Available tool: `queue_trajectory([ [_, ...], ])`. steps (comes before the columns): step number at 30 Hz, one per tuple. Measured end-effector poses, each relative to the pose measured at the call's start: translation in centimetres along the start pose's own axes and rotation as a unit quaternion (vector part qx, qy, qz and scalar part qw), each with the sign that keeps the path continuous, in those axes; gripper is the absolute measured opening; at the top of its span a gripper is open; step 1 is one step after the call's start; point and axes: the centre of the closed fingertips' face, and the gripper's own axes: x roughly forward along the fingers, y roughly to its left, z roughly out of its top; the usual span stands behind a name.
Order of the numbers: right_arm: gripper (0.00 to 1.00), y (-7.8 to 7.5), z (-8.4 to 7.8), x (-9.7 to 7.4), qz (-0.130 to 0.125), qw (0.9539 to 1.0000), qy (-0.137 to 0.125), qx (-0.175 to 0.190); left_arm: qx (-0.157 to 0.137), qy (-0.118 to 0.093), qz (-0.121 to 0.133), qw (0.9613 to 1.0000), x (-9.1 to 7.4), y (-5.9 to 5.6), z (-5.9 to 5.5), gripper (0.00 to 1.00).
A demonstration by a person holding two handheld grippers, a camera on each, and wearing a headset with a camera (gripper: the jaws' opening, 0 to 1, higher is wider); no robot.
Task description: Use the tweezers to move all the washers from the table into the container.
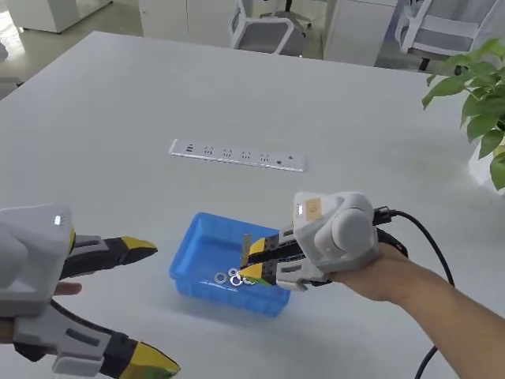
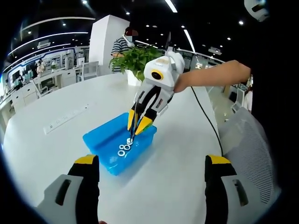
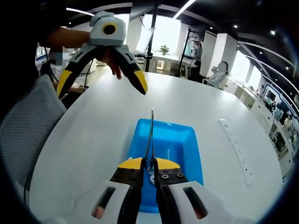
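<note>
Right gripper [image 1: 256,264]: pinching tweezers [image 3: 151,135] over bin [image 1: 197,237]
Washers [image 1: 233,278]: in bin, at tweezer tips
Left gripper [image 1: 158,309]: spread, beside bin

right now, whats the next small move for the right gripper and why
Probably ease the right gripper a little so the tweezers spread and let go. Their tips hang low inside the blue container, right by the washers already lying there; whether they pinch one I cannot tell.
</note>
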Motion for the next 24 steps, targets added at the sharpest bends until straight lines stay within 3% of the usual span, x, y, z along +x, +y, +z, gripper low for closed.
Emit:
queue_trajectory([
  [9, 0.1, -0.3, -1.1, 0.8, 0.004, 1.0, 0.006, 0.006, 0.007, -0.007, -0.003, 0.9999, 1.0, 0.9, 1.3, 0.99],
  [13, 0.1, -0.3, -1.5, 1.0, 0.005, 0.9999, 0.008, 0.01, 0.014, -0.009, -0.009, 0.9998, 1.7, 1.2, 2.0, 0.94],
  [18, 0.1, -0.3, -1.7, 1.2, 0.005, 0.9999, 0.006, 0.014, 0.034, -0.012, -0.023, 0.9991, 2.8, 1.4, 3.0, 0.84],
  [24, 0.1, -0.4, -1.7, 1.2, 0.002, 0.9998, 0.001, 0.018, 0.063, -0.019, -0.031, 0.9973, 4.1, 2.0, 4.2, 0.64],
])
